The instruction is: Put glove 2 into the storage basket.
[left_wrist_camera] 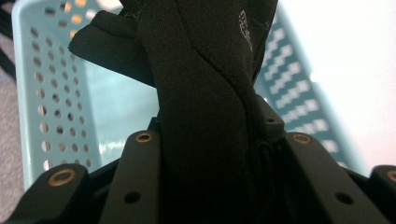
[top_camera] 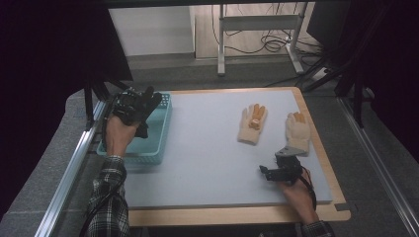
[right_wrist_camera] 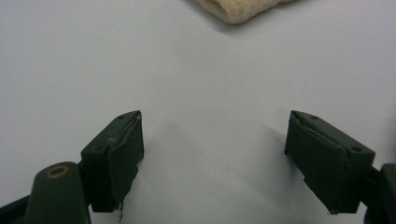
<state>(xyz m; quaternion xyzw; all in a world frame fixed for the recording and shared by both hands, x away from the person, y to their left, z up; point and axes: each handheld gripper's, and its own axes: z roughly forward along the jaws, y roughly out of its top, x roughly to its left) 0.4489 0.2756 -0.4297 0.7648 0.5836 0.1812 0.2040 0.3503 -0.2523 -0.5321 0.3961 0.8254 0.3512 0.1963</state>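
Left gripper view: jaws clamp black glove (left_wrist_camera: 205, 93) over basket (left_wrist_camera: 60, 93)

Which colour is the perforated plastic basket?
Turquoise perforated plastic basket; the left gripper view shows it best.

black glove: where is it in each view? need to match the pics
High view: black glove at upper left, clamped in the left gripper, above the teal basket.
Left gripper view: the glove fills the centre, pinched between the jaws.
Right gripper view: not in it.
Shared landmark: the teal basket, behind the glove in both.
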